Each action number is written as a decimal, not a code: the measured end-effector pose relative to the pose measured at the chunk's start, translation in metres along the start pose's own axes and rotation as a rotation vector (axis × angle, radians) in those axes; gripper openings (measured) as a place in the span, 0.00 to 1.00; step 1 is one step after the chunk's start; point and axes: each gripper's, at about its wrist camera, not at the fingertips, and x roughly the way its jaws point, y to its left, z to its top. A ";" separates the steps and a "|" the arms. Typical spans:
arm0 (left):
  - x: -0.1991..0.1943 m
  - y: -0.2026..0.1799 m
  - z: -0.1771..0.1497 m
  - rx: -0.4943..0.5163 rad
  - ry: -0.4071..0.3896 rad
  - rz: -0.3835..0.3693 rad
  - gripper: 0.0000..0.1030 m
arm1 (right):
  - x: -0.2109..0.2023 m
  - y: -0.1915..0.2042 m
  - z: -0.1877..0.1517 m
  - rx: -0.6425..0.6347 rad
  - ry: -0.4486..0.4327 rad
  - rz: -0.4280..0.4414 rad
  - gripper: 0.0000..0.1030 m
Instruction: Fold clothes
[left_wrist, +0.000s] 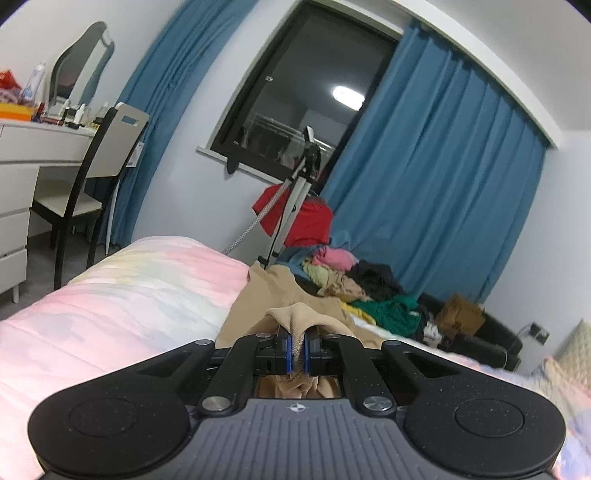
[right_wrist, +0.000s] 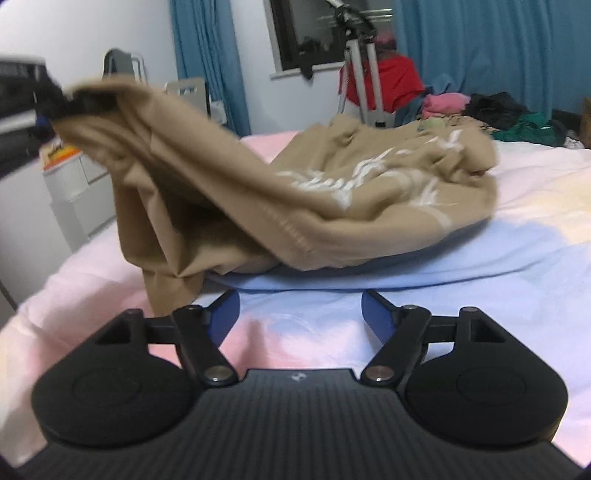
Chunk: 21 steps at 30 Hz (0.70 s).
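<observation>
left gripper (left_wrist: 298, 350) pinching tan shirt (right_wrist: 332, 199) edge, lifted | right gripper (right_wrist: 300, 314) wide open, empty | risk: thin pinch slips, shirt drops onto bed (right_wrist: 480, 295)

Right gripper (right_wrist: 300, 314), fingers spread, hovers beside tan garment (right_wrist: 295, 192) on bed (right_wrist: 480, 258).

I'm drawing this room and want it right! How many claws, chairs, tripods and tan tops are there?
Claws: 2, the left claw shut on cloth and the right claw open
Chair: 1
Tripod: 1
Tan top: 1
Total: 5
</observation>
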 end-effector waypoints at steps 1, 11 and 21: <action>0.003 0.004 0.001 -0.008 -0.003 0.005 0.06 | 0.010 0.002 0.000 0.006 -0.003 -0.008 0.73; 0.037 0.026 0.000 -0.003 -0.011 0.099 0.06 | 0.035 -0.051 0.015 0.209 -0.126 -0.086 0.49; 0.017 -0.005 -0.023 -0.002 -0.101 -0.140 0.06 | -0.052 -0.082 0.063 0.195 -0.326 -0.168 0.09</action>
